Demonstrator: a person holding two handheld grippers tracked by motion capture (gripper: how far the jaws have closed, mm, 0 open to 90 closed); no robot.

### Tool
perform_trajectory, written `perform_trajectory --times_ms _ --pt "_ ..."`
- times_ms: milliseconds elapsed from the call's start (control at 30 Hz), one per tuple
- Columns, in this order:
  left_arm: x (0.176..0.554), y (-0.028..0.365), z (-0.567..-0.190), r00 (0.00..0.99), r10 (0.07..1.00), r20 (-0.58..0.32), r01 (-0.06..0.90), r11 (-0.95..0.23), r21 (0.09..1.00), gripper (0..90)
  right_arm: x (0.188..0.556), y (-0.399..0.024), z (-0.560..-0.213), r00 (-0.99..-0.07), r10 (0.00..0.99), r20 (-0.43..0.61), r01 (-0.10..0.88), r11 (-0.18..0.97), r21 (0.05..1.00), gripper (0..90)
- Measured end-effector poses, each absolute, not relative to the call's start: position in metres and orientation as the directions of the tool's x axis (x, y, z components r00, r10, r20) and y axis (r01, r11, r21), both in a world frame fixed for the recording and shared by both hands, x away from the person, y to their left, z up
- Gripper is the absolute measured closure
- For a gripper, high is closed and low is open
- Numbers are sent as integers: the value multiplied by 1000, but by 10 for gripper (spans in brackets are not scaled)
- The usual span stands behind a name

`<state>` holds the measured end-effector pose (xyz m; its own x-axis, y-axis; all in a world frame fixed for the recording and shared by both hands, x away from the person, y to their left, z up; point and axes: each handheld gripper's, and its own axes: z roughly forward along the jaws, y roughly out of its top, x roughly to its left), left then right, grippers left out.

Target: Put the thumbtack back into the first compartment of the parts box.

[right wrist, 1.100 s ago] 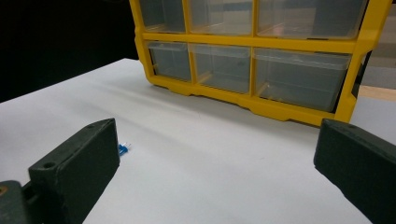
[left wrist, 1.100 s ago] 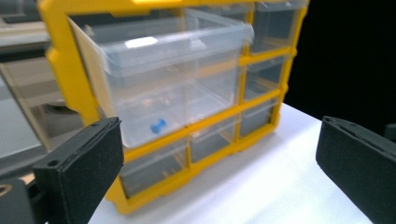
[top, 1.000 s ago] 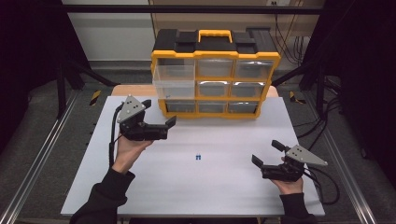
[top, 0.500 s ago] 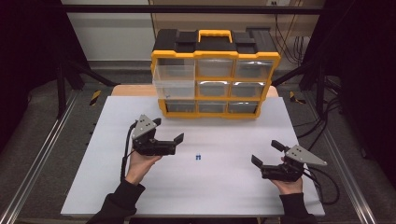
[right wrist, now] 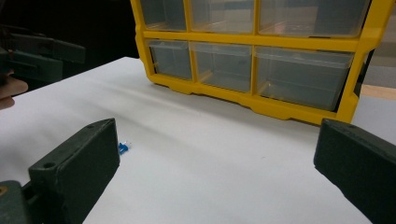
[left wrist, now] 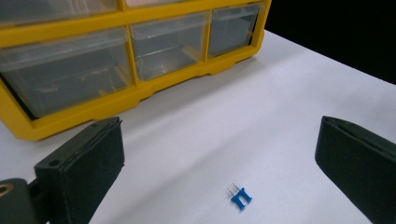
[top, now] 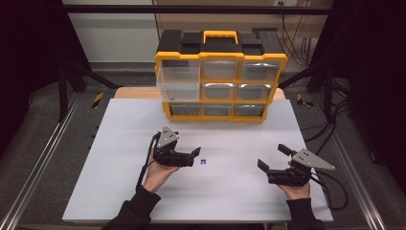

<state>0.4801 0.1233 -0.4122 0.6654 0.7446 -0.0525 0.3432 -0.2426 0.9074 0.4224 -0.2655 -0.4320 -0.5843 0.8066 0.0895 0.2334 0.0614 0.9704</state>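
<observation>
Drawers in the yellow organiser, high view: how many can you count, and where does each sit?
9. The organiser holds clear drawers in three rows of three: top, middle and bottom, each with a left, centre and right one. The middle-left drawer is pulled out slightly.

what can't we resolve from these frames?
- Blue part: too small in the high view to identify; half hidden behind the right hand-held gripper's own jaw in the right gripper view.
- Organizer drawers: cloudy fronts and glare blur the contents.
- Left hand-held gripper: jaw tips cut off by frame edges in the left gripper view.
</observation>
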Motion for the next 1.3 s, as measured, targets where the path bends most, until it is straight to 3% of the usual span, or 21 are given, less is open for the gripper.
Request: perform_trajectory --times_ms 433,733,1300 --pt "485 103 -442 645 760 -83 427 -269 864 62 421 -265 -431 -576 809 117 250 39 967 13" --pt "486 93 -457 623 780 -57 454 -300 839 115 422 -265 -431 -577 809 113 241 36 970 13" --pt "485 83 -474 604 796 -47 509 -339 791 445 422 -265 -431 -576 809 113 240 36 970 13"
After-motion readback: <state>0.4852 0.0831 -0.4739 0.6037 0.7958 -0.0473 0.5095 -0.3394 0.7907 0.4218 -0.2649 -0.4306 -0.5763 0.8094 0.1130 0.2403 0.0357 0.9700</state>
